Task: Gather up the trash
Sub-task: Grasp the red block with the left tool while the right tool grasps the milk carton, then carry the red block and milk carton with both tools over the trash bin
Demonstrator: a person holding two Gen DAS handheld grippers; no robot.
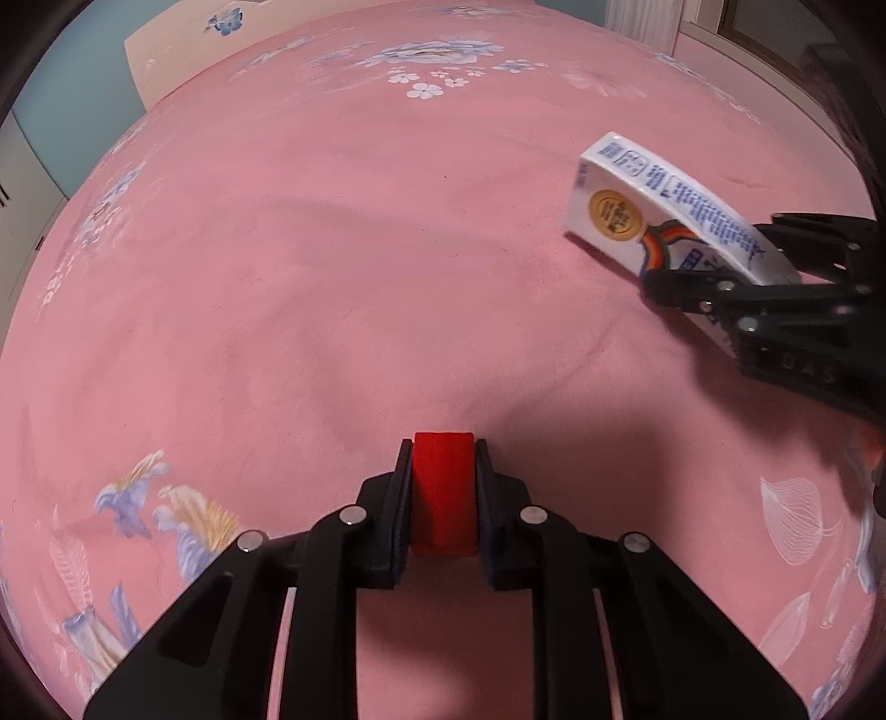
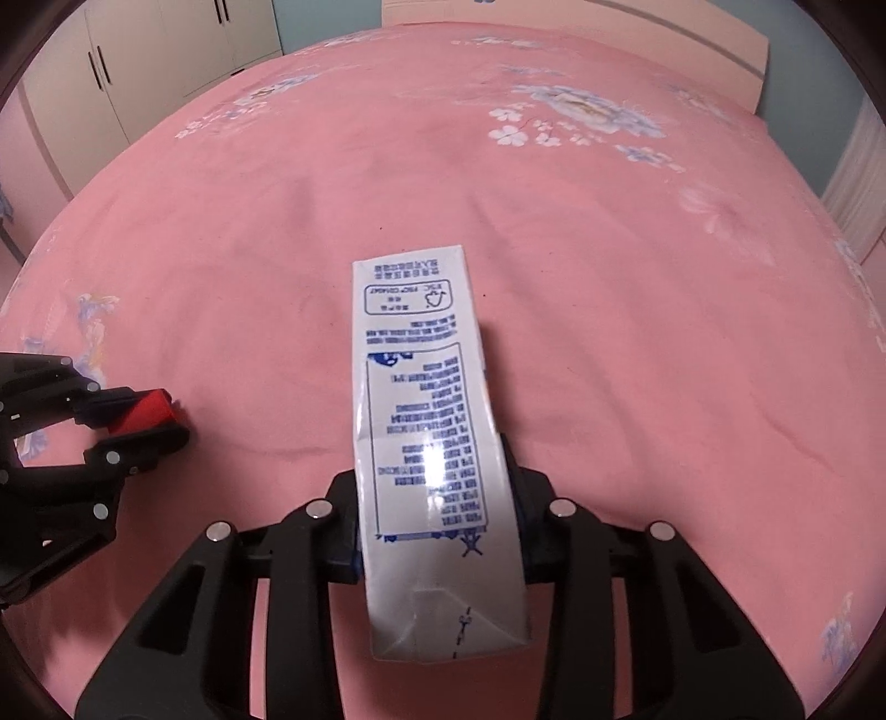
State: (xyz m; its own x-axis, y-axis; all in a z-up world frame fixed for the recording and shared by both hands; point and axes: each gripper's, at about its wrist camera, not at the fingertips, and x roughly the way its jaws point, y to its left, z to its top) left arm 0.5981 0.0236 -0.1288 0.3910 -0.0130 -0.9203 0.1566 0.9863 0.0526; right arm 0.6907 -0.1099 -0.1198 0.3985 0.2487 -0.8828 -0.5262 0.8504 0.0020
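My left gripper (image 1: 443, 465) is shut on a small red block (image 1: 443, 493), held just above the pink bedspread. It also shows in the right wrist view (image 2: 160, 415) at the left, with the red block (image 2: 141, 412) between its fingers. My right gripper (image 2: 437, 487) is shut on a white milk carton with blue print (image 2: 421, 421), which sticks out forward between the fingers. In the left wrist view the right gripper (image 1: 714, 260) is at the right, holding the carton (image 1: 637, 199) tilted over the bed.
A pink floral bedspread (image 1: 332, 277) fills both views. A cream headboard (image 2: 609, 27) stands at the far end. White wardrobes (image 2: 138, 66) stand at the far left and a curtain (image 2: 858, 166) at the right.
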